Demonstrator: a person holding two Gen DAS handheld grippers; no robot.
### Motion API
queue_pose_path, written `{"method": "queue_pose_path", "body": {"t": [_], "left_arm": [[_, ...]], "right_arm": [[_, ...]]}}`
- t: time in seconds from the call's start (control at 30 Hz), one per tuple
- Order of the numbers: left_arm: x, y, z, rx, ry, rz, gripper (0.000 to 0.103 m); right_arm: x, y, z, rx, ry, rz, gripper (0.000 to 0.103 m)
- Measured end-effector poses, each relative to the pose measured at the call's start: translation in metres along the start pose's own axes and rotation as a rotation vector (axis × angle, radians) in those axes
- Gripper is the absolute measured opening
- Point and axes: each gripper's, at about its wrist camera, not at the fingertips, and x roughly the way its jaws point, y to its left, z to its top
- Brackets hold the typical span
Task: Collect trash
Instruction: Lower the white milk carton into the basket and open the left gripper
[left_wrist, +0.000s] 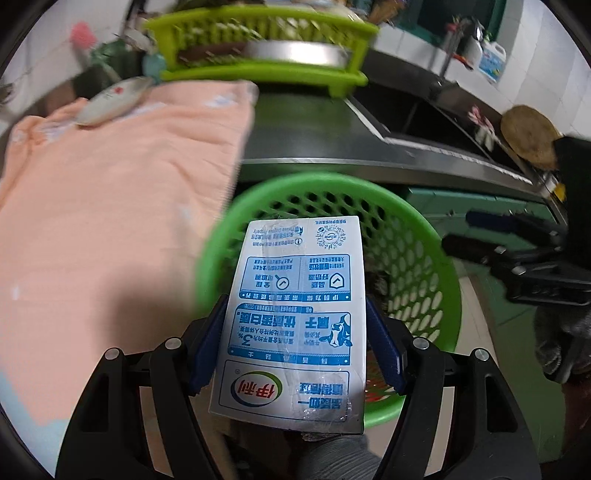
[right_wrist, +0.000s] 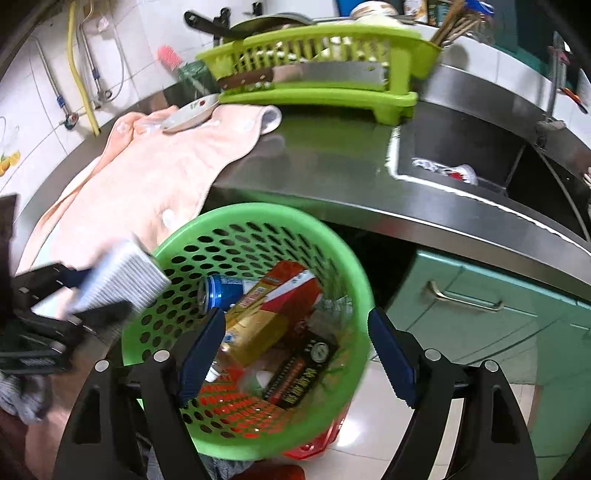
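Left claw pinches milk carton above green basket rim; right claw spread, empty. Risk: early release clips the rim, carton falls onto floor or towel.

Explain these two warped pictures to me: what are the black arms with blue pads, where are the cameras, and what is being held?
No robot here: a person holds a two-finger tool in each hand, each with a fisheye camera looking along its fingers. In the left view, the left tool grips a flattened milk carton over the green basket. In the right view, the right tool stands open and empty above that basket, already holding a can and boxes. On the steel counter lie a peach towel, a dish rack and a small dish.
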Motion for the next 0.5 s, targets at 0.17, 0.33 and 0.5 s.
{"method": "queue_pose_path", "body": {"t": [0.17, 0.33, 0.5], "left_arm": [[0.028, -0.031, -0.005, 0.012, 0.058, -0.046, 0.069], [0.049, -0.053, -0.005, 0.026, 0.101, -0.051, 0.070], [0.064, -0.063, -0.005, 0.013, 0.140, -0.058, 0.070]], "right_arm": [[-0.014, -0.022, -0.008, 0.036, -0.027, 0.007, 0.076], [-0.020, -0.035, -0.015, 0.057, -0.035, 0.007, 0.077], [-0.022, -0.042, -0.021, 0.077, -0.036, 0.021, 0.077]]}}
